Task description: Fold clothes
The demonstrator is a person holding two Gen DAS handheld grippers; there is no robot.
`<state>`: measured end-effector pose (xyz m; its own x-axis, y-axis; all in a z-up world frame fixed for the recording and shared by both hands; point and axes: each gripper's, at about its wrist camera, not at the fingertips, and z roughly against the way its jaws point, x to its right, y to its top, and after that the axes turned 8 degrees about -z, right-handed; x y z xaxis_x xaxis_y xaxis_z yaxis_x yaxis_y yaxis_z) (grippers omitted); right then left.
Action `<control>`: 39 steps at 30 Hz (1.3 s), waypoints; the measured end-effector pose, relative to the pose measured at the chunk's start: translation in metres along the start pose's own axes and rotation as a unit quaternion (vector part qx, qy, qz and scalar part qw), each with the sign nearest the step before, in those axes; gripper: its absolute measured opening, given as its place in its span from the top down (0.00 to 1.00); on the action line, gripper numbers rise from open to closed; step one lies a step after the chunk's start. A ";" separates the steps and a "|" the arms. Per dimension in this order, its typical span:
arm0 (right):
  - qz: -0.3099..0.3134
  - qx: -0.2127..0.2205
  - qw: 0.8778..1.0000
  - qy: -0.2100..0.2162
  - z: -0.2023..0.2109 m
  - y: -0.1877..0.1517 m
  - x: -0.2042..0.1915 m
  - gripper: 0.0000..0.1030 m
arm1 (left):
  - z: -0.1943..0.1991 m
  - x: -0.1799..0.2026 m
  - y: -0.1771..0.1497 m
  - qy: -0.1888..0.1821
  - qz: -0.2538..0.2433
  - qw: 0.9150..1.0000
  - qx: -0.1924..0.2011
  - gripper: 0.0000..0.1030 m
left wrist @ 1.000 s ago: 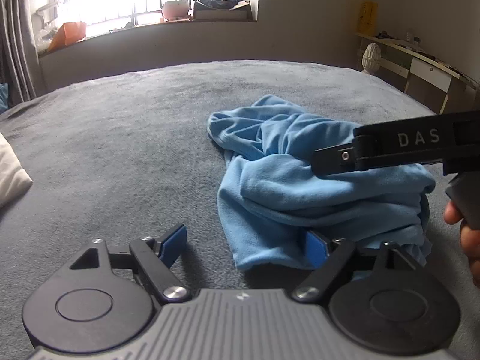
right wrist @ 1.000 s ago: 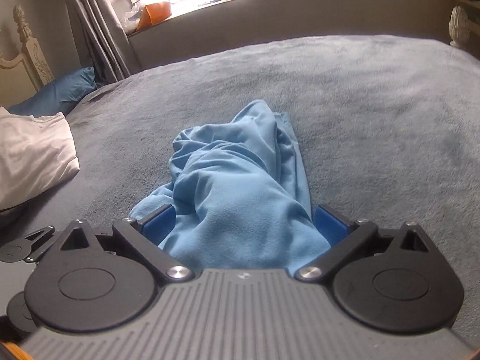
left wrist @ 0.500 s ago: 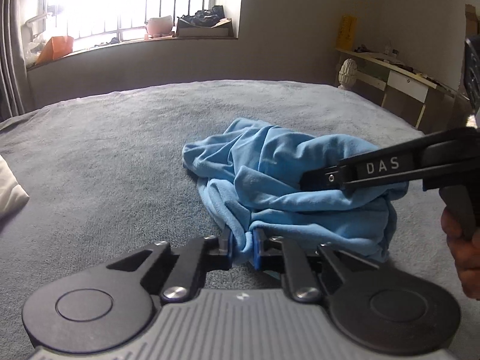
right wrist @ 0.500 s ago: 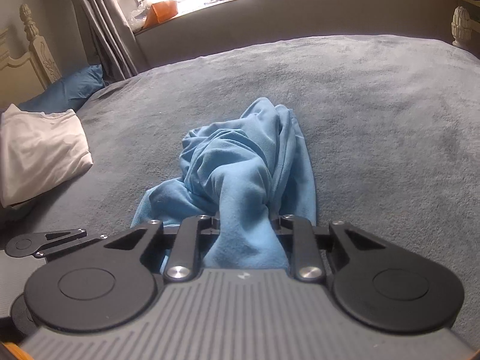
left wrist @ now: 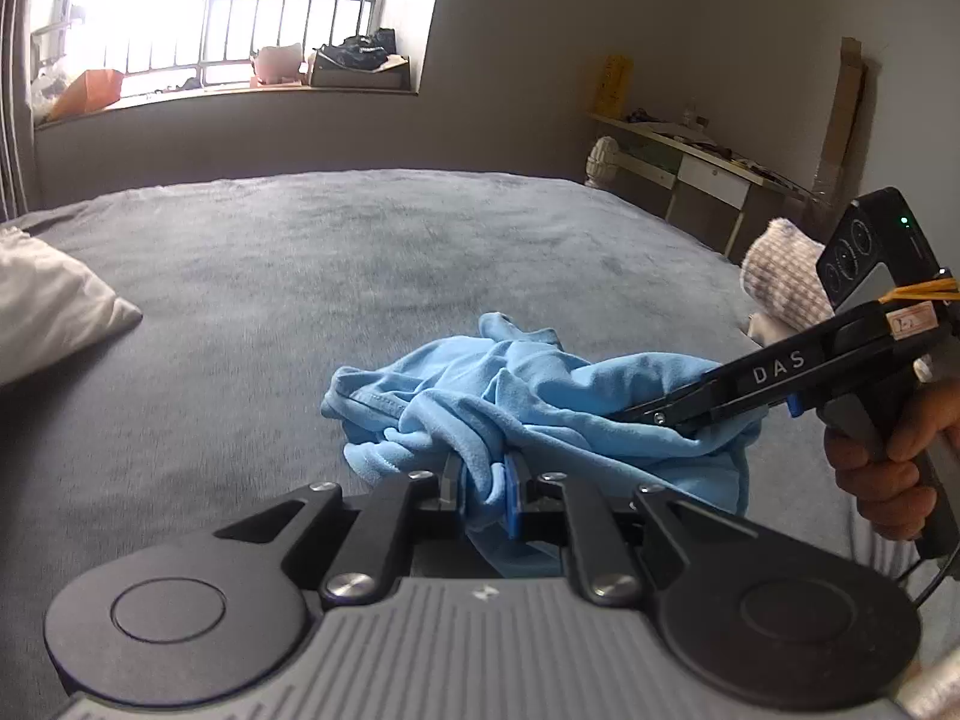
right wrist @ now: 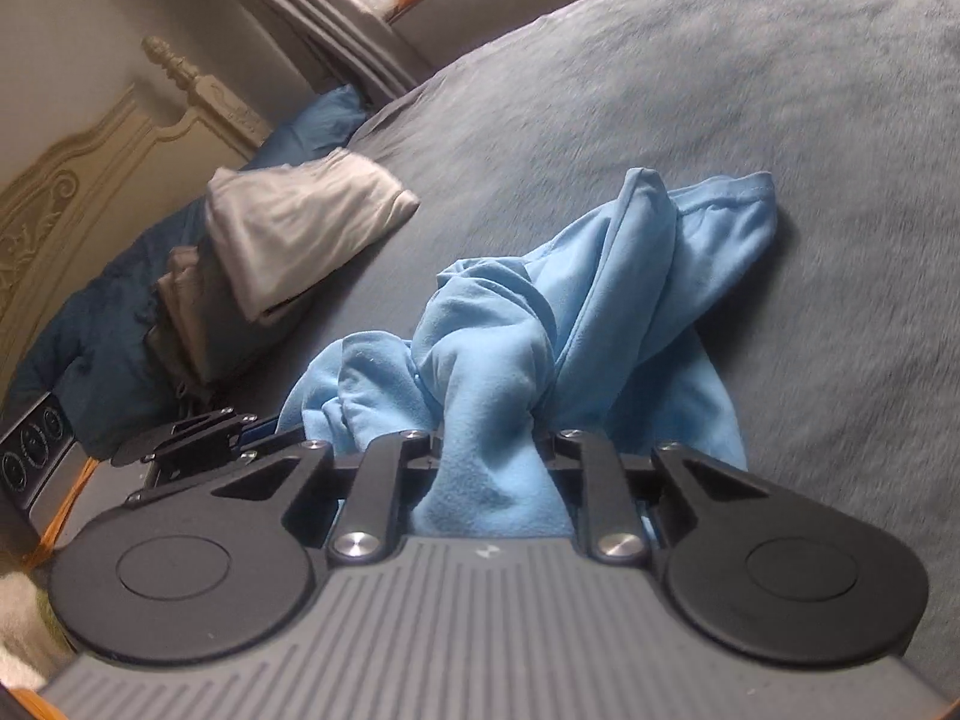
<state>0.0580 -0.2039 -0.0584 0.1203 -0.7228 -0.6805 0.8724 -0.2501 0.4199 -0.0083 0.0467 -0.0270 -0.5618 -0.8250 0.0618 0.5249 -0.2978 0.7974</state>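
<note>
The left gripper [left wrist: 486, 489] is clamped on a bunched edge of the blue shirt [left wrist: 540, 408], its blue pads nearly together with cloth squeezed between them. In this view the shirt lies crumpled in the lower centre of the frame on the grey bed [left wrist: 336, 252]. Only here does the right gripper [left wrist: 672, 417] show from the side: black fingers marked "DAS" come in from the right edge and bite into the shirt's far side, held by a hand [left wrist: 882, 468] at the right edge. This view alone also takes in a barred window [left wrist: 240, 18] at upper left and a desk [left wrist: 690, 162] at the right wall.

In the right wrist view the right gripper [right wrist: 492, 450] is closed on a thick twisted rope of shirt [right wrist: 588, 300] in the centre, the cloth rising from the bed in soft, fleecy folds with a stitched hem at its top right. This view alone shows a carved cream headboard [right wrist: 78, 180] at the left, folded white cloth [right wrist: 300, 222] stacked beside a dark blue pillow [right wrist: 90, 336], and part of the left gripper [right wrist: 198, 438] at lower left. The bedcover [right wrist: 750, 90] is plush and matte.
</note>
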 end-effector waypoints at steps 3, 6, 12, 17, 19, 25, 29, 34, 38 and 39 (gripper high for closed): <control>0.028 -0.025 0.999 -0.005 0.008 -0.029 -0.008 0.82 | 0.015 0.006 -0.022 -0.031 0.008 0.999 -0.027 0.88; 0.059 -0.035 0.996 -0.051 0.016 -0.044 -0.012 0.74 | 0.015 0.008 -0.041 -0.039 0.014 0.997 -0.062 0.85; 0.134 -0.001 0.985 -0.113 0.048 -0.042 -0.028 0.54 | 0.024 0.003 -0.061 -0.038 0.052 0.995 -0.074 0.64; 0.216 0.022 0.970 -0.108 0.040 -0.029 -0.059 0.43 | 0.032 0.000 -0.061 -0.031 0.084 0.995 -0.053 0.55; 0.246 0.020 0.964 -0.103 0.025 -0.022 -0.072 0.43 | 0.032 -0.001 -0.061 -0.025 0.093 0.994 -0.044 0.55; 0.295 -0.050 0.945 -0.128 -0.055 -0.015 -0.088 0.42 | 0.010 0.006 -0.058 0.011 0.089 0.995 -0.052 0.60; 0.261 -0.101 0.947 -0.158 -0.077 -0.015 -0.071 0.80 | -0.006 0.006 -0.064 0.009 0.102 0.993 -0.062 0.75; 0.184 -0.044 0.970 -0.150 -0.019 -0.008 -0.049 0.91 | -0.011 0.007 -0.068 -0.005 0.087 0.995 -0.056 0.75; 0.105 0.003 0.984 -0.147 0.036 -0.008 -0.026 0.92 | -0.014 0.008 -0.068 -0.013 0.077 0.995 -0.057 0.75; 0.084 0.012 0.986 -0.145 0.049 -0.009 -0.019 0.92 | -0.015 0.007 -0.068 -0.016 0.079 0.995 -0.058 0.75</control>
<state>0.0243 -0.2194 -0.0200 0.1190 -0.9082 -0.4012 0.8393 -0.1239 0.5294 -0.0388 0.0540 -0.0896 -0.4859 -0.8507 0.2005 0.6772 -0.2214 0.7017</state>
